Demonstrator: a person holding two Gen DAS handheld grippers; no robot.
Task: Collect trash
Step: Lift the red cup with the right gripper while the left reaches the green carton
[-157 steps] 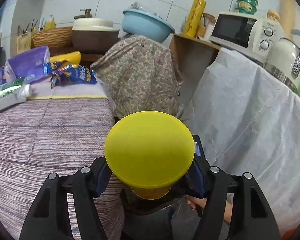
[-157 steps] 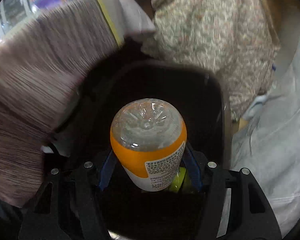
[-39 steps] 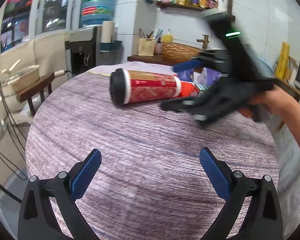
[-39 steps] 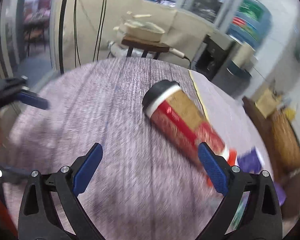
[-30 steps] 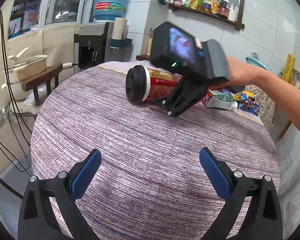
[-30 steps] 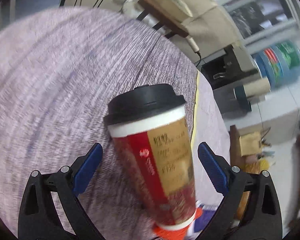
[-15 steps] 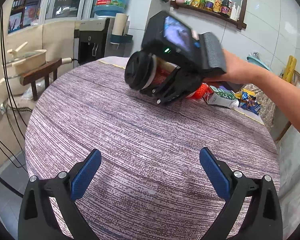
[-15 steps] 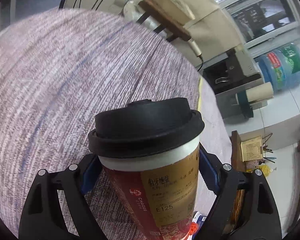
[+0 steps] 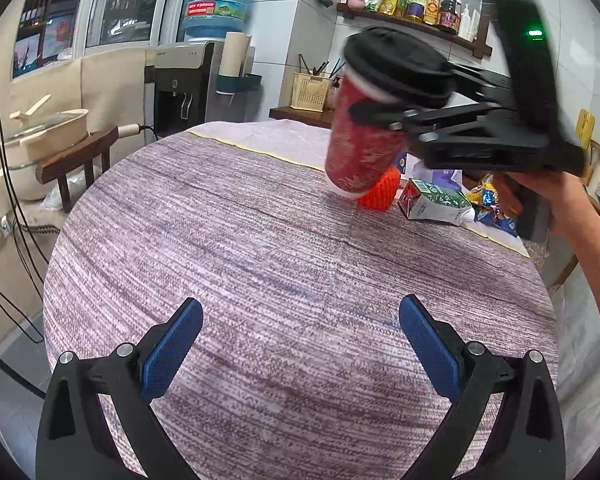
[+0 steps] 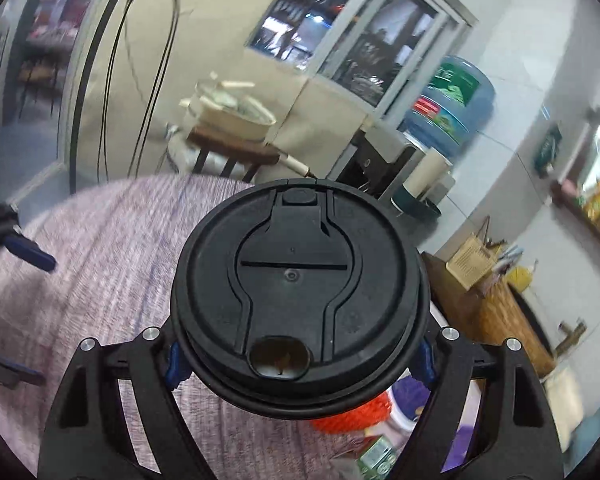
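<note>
Here one round tabletop [image 9: 260, 264] under a striped purplish cloth carries everything, and two tools work above it. The left tool [image 9: 300, 344] hangs over the near edge of the tabletop with its blue pads spread wide and nothing between them. The right tool [image 9: 384, 116] is clamped on the single cup [image 9: 364, 148], red with a black lid [image 10: 300, 292], just under the lid's rim; a hand [image 9: 556, 196] grips that tool's handle. The cup is in the air above the far side of the tabletop, roughly upright and tilted a little, its base clear of the cloth. Behind and below the cup lie one orange netted ball [image 9: 380, 196], one green-and-white carton [image 9: 432, 200] on its side, and a few crinkled blue snack wrappers [image 9: 492, 208]; the cup hides part of the ball. Beyond the tabletop stands one water dispenser [image 9: 184, 80]. A second ago the cup lay on its side on the cloth with the right tool's jaws wide around it; they have since closed onto it and it has been lifted and turned upright.
</note>
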